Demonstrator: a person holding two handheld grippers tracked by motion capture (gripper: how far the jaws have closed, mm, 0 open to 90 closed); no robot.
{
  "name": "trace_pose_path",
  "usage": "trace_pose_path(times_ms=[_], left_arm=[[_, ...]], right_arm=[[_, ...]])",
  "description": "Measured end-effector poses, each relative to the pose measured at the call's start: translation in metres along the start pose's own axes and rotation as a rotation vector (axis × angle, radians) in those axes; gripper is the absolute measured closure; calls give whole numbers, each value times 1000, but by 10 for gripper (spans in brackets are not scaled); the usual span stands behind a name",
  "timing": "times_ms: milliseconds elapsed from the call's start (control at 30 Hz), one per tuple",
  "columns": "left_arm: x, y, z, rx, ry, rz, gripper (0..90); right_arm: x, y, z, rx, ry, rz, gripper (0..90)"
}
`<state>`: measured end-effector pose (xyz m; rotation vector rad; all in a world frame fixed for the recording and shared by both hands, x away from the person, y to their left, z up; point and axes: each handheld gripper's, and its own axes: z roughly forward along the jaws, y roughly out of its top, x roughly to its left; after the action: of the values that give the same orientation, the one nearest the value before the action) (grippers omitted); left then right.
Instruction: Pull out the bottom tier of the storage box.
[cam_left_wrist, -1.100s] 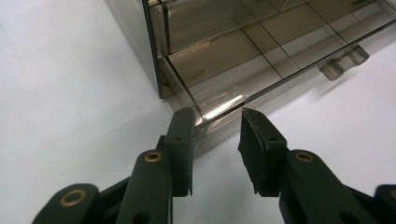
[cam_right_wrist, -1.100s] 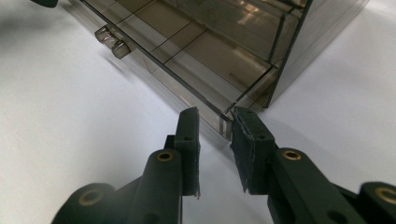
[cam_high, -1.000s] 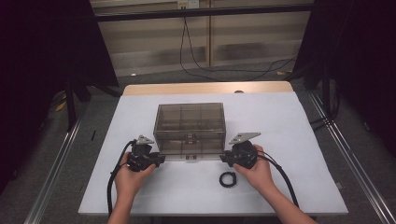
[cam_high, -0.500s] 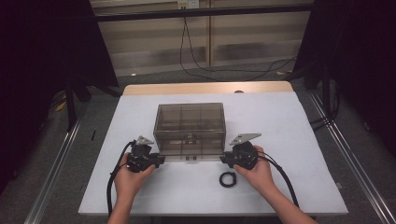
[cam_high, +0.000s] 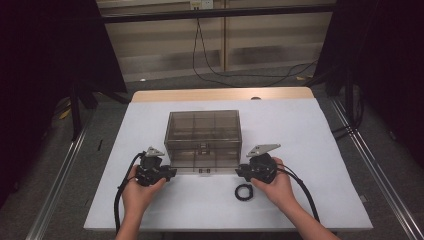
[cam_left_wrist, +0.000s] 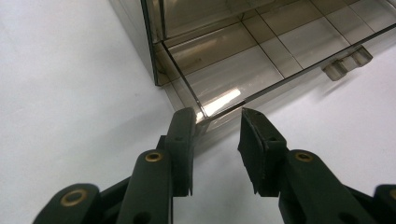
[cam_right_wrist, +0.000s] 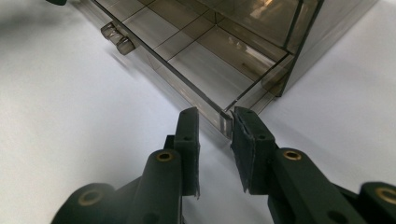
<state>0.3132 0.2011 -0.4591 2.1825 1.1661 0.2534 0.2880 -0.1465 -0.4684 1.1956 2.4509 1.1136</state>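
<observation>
Smoky see-through plastic, that's our compartment box (cam_high: 203, 141), sitting mid-table on the white tabletop (cam_high: 310, 150) with its divider grid showing through the lid. We've got a gripper at each near corner. Our left gripper (cam_high: 167, 173) is at the box's 7 o'clock corner; in the left gripper view (cam_left_wrist: 215, 140) the jaws are spread a bit, the left finger (cam_left_wrist: 183, 135) touching the corner edge (cam_left_wrist: 201, 116), the other one just off it, so it's not really pinching. Our right gripper (cam_high: 241, 172) is at the 5 o'clock corner; in the right gripper view (cam_right_wrist: 214, 135) the jaws straddle that corner (cam_right_wrist: 225, 116), part open, and we can't tell if they press on it. Small black ring (cam_high: 243, 192) lies at 6 o'clock from the right gripper, just beside our right hand (cam_high: 274, 187).
</observation>
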Motion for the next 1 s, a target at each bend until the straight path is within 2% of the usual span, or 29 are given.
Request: trace_pose_path(times_ms=[567, 1000], left_arm=[[0, -4, -2, 3, -8, -2, 668], [-1, -6, -4, 2, -11, -3, 680]], right_arm=[[3, -2, -3, 9, 11, 9, 719], [4, -3, -4, 8, 18, -11, 720]])
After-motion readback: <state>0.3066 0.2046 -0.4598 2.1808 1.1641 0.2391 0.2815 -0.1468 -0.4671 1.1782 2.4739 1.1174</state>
